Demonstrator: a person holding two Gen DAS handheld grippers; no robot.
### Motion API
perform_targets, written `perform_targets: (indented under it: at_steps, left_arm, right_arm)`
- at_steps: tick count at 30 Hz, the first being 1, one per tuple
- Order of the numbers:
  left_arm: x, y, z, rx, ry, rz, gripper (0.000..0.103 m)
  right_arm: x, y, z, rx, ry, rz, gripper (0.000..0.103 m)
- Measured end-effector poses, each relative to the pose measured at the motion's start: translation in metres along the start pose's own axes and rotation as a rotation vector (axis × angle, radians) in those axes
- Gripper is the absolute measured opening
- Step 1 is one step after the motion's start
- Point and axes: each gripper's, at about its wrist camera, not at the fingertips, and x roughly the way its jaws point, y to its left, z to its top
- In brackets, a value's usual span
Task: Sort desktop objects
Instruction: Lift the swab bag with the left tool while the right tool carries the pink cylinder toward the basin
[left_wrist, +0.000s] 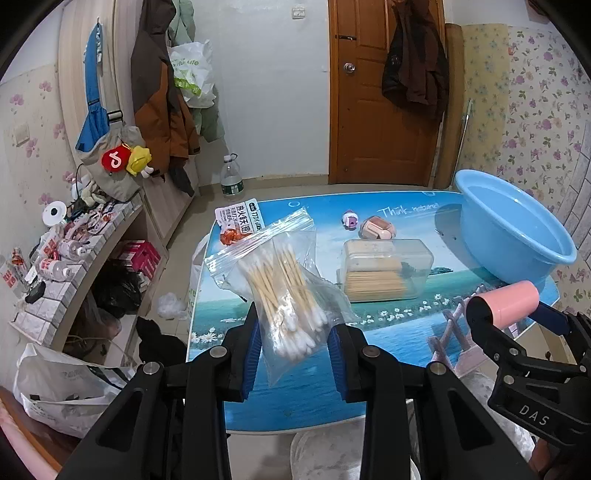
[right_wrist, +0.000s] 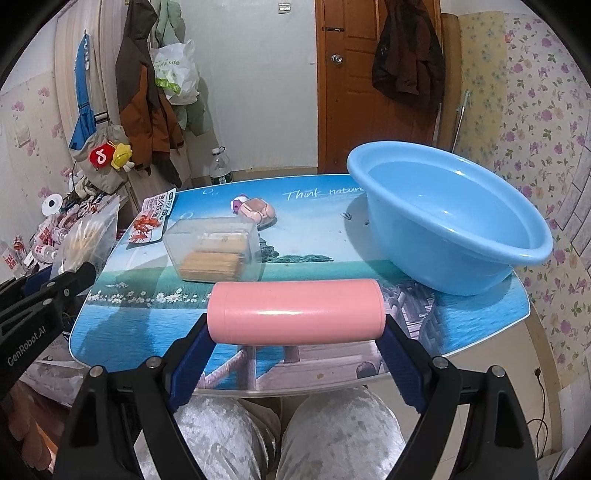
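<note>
Left gripper (left_wrist: 293, 343) is pinched on a zip bag of cotton swabs (left_wrist: 284, 295), held up above the table (right_wrist: 314, 236). Right gripper (right_wrist: 295, 341) is spread wide w/ a pink tube (right_wrist: 295, 312) clamped end to end, sideways, over the near edge. Blue basin (right_wrist: 443, 218) sits far right, clear box (right_wrist: 214, 247) mid-table.

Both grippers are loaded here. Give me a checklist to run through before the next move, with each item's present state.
1. Left gripper clamps the clear zip bag of cotton swabs: ok.
2. Right gripper grips the pink plastic cylinder by its ends: ok.
3. Bag's zip seal closed: cannot tell.
4. Light blue plastic basin holds no objects: ok.
5. Both loads lifted off the blue scenery-print table: ok.
</note>
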Motion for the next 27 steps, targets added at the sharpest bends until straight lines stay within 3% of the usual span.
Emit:
perform_targets:
  at_steps: [27]
  left_arm:
    - [0.0013,-0.0035,-0.0044,-0.014,0.007,0.009,0.031]
  right_arm:
    - [0.0001,-0.0031,-0.0014,0.005,0.002,0.006,0.088]
